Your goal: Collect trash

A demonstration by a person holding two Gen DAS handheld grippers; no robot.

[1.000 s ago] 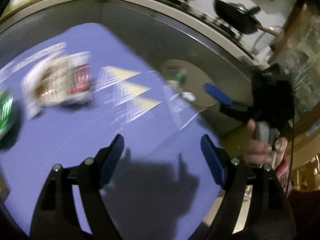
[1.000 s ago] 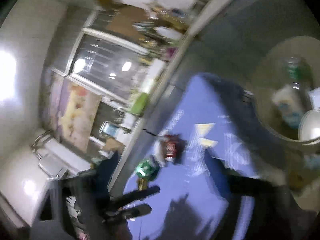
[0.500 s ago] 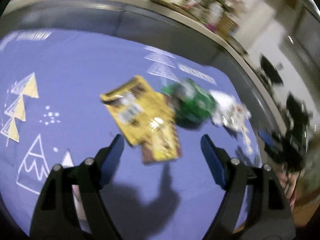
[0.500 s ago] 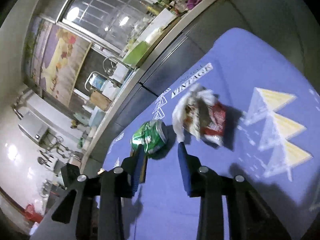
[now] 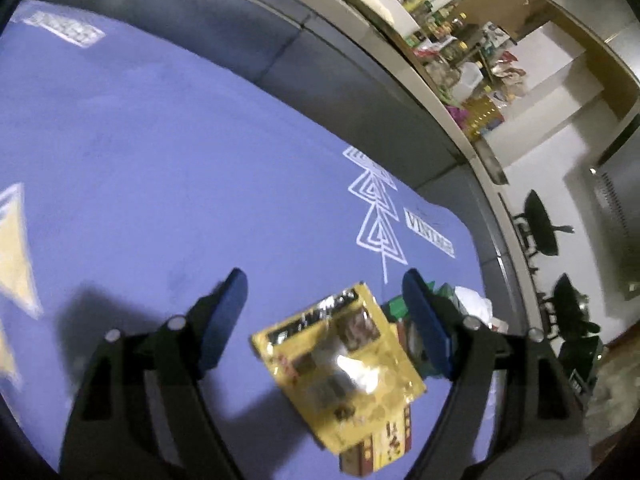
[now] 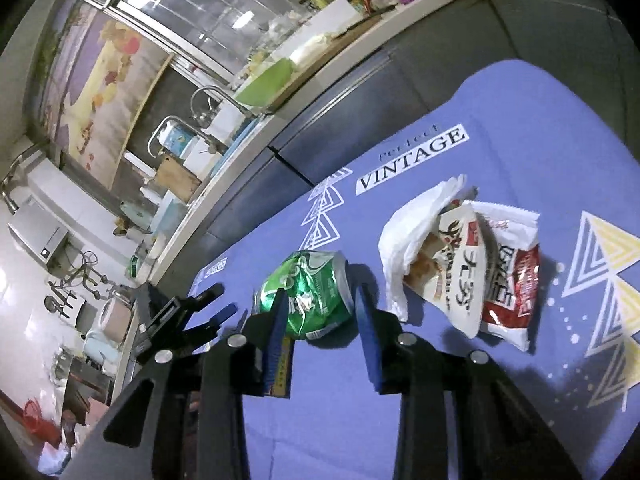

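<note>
A yellow snack wrapper (image 5: 344, 364) lies on the purple mat (image 5: 160, 160), between the fingers of my open left gripper (image 5: 324, 320), nearer the right finger. A crushed green can (image 6: 308, 292) lies on the mat (image 6: 500, 400) between the two fingers of my right gripper (image 6: 320, 316), whose jaws stand open around it. The can's edge (image 5: 396, 308) shows behind the left gripper's right finger. A crumpled white and red snack bag (image 6: 460, 264) lies right of the can. The left gripper (image 6: 180, 320) shows at the left of the right wrist view.
A brown and yellow wrapper (image 5: 384, 448) lies under the yellow one. White crumpled packaging (image 5: 472, 300) lies past the can. A grey counter wall (image 6: 360, 92) borders the mat's far side, with a sink tap (image 6: 208, 100) and shelves behind.
My left gripper has swung from the bowl side across the mat and come down over the yellow wrapper. My right gripper has moved in so its fingers flank the green can.
</note>
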